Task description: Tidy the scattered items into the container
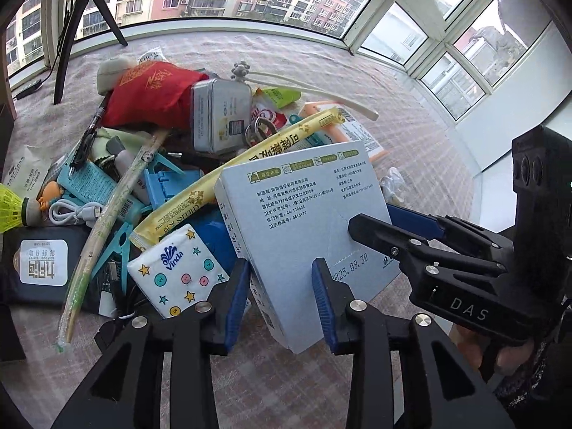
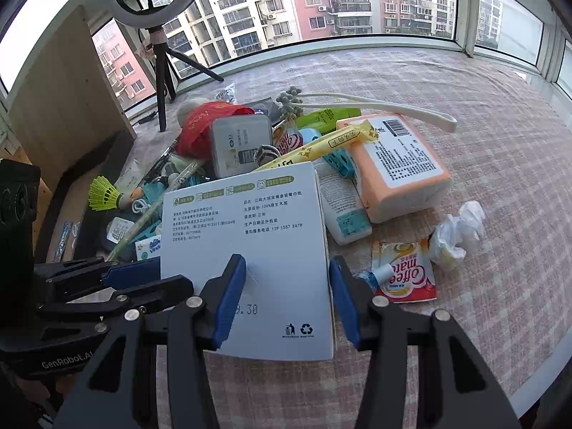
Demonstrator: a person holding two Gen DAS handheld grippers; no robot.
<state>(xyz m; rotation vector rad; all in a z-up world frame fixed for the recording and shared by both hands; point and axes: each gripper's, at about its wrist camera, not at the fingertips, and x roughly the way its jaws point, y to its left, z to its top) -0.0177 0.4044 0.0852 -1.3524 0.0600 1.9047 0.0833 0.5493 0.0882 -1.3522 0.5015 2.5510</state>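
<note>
A pale grey-blue tissue box (image 1: 296, 207) tilts up off a heap of scattered items. My right gripper (image 2: 286, 259) is shut on its near edge, one finger on the printed face (image 2: 250, 221) and the other past the right side. In the left wrist view the right gripper (image 1: 371, 218) comes in from the right, one finger above the box and one below. My left gripper (image 1: 280, 264) has the box's lower corner between its jaws, and a thin gap shows beside the left pad (image 1: 236, 307). In the right wrist view the left gripper (image 2: 175, 275) straddles the box's left edge.
The heap holds a red pouch (image 1: 150, 96), a metal tin (image 1: 220, 118), a long yellow packet (image 1: 250, 164), a Vinda tissue pack (image 1: 175, 271) and a shuttlecock (image 2: 103, 195). An orange pack (image 2: 397, 164), a Coffee mate sachet (image 2: 404, 271) and crumpled paper (image 2: 457, 232) lie right. A tripod (image 2: 162, 82) stands behind.
</note>
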